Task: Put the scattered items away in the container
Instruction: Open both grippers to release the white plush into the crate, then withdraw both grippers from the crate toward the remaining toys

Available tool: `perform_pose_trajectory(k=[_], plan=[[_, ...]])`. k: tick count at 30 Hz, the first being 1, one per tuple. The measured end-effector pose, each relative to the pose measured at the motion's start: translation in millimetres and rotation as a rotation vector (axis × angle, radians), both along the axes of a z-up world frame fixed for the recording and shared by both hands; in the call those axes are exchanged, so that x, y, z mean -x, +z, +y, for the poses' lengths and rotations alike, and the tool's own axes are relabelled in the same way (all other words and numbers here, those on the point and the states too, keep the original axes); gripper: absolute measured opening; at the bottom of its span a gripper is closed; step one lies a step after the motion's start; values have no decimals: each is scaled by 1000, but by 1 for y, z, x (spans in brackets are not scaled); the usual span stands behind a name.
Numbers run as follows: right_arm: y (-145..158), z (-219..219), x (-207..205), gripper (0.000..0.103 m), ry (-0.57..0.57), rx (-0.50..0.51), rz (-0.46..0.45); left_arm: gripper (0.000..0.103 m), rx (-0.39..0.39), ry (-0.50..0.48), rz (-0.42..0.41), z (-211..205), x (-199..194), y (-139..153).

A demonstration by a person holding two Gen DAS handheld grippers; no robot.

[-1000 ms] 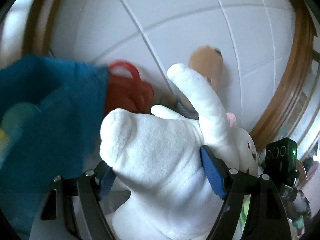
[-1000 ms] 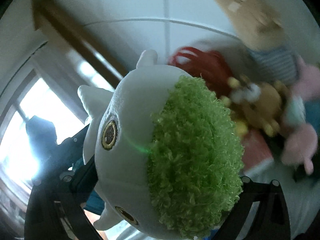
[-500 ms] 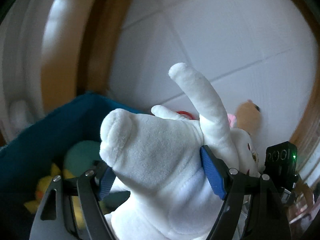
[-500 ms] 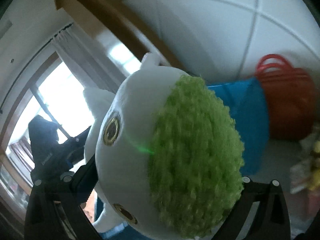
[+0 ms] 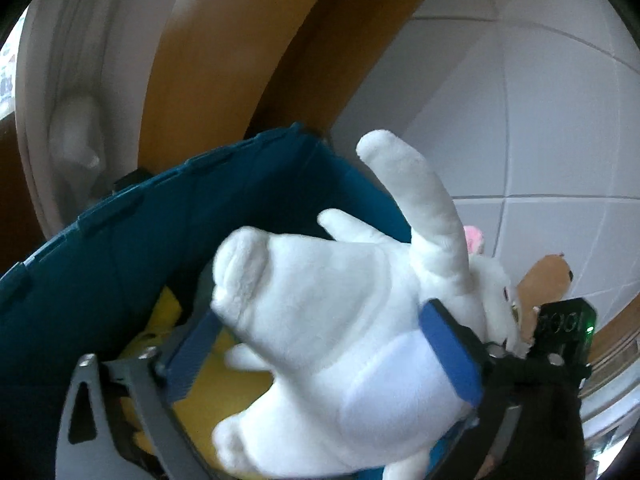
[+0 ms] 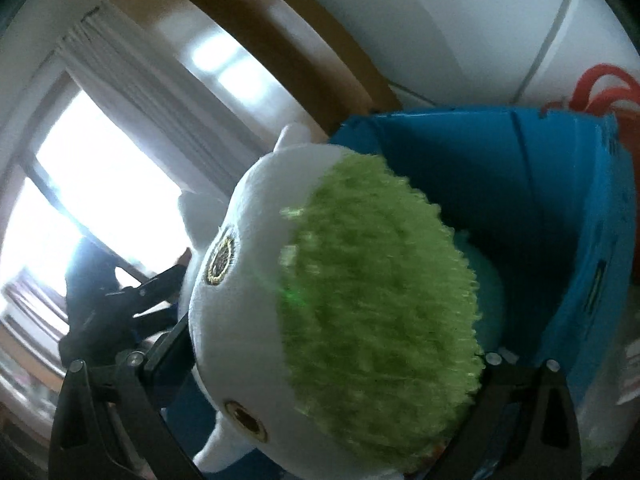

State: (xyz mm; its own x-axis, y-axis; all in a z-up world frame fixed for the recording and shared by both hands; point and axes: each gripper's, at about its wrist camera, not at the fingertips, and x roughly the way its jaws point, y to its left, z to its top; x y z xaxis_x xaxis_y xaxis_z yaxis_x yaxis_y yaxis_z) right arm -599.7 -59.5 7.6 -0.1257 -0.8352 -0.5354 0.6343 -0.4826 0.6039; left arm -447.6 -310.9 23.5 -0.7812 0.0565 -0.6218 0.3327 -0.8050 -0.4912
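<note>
Left gripper (image 5: 320, 354) jaws just opened, white plush rabbit (image 5: 340, 320) loose between them, directly above the blue bin (image 5: 132, 240). Right gripper (image 6: 320, 364) clamped on green-tufted plush (image 6: 360, 308), also over the bin.

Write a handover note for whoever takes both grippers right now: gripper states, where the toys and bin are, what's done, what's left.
Left gripper: fingers have just been opening; the white rabbit sits loosely between them, above the blue bin.
Right gripper: shut on the green-and-white toy, at the bin's mouth.
Done: a yellow toy and a teal toy lie in the bin.
Left: drop both toys in, then fetch the brown toy from the floor.
</note>
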Motion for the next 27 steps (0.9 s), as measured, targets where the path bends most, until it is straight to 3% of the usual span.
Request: perform_pose_trajectory(k=[6, 16, 27], plan=[[-1, -7, 7, 103, -67, -99, 49, 103, 103, 20, -57, 6, 2, -1], [11, 8, -8, 103, -128, -139, 103, 103, 112, 7, -102, 20, -9, -6], [23, 43, -44, 103, -129, -171, 155, 103, 202, 17, -126, 70, -46, 6]])
